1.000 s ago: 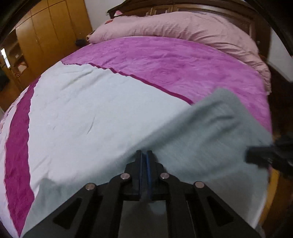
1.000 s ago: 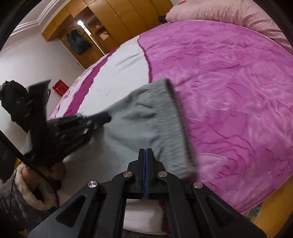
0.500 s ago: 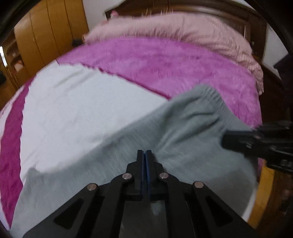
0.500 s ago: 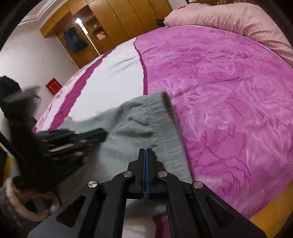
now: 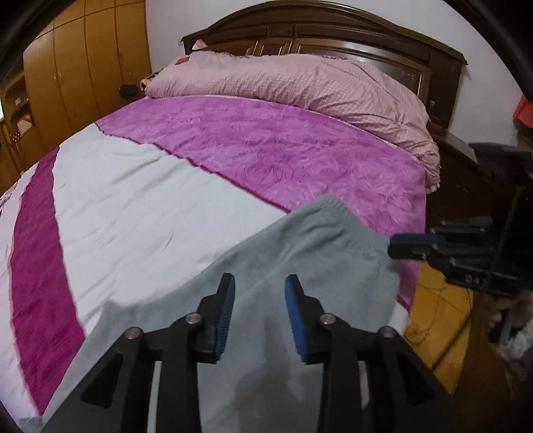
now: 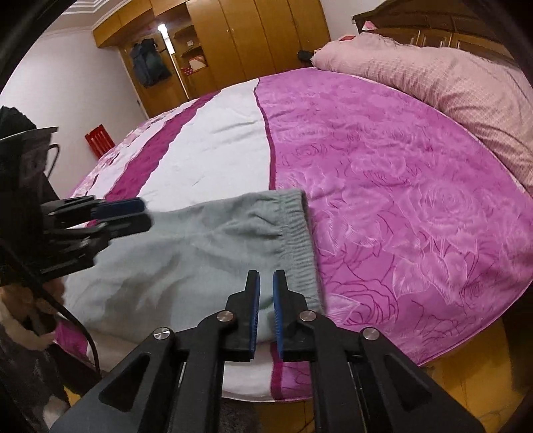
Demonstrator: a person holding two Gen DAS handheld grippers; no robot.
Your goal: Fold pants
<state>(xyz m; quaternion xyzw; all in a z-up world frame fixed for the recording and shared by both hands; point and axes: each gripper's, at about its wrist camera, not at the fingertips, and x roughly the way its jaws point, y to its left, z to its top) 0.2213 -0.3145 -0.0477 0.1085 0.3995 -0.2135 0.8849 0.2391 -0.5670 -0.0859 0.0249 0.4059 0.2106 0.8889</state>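
Observation:
Grey pants (image 5: 299, 266) lie flat on the near corner of the bed, their ribbed waistband (image 6: 296, 233) facing the purple half of the cover. My left gripper (image 5: 260, 289) hovers above the cloth; its jaws are opening and hold nothing. It also shows from the side as the left gripper (image 6: 141, 215) over the pants (image 6: 186, 253). My right gripper (image 6: 265, 283) hangs over the waistband's near end, jaws opening to a narrow gap with no cloth pinched. In the left wrist view the right gripper (image 5: 396, 244) sits by the pants' right edge.
The bed cover (image 5: 140, 206) has white and purple bands. A pink quilt (image 5: 299, 86) is heaped against the dark headboard (image 5: 333, 30). Wooden wardrobes (image 6: 260, 40) line the far wall. A person's fleece-cuffed sleeve (image 6: 20, 299) is at the left edge; a yellow floor (image 5: 429, 299) lies beside the bed.
Both grippers were shut on the pants; they have let go, parted their jaws and lifted. The pants have settled flat on the bed.

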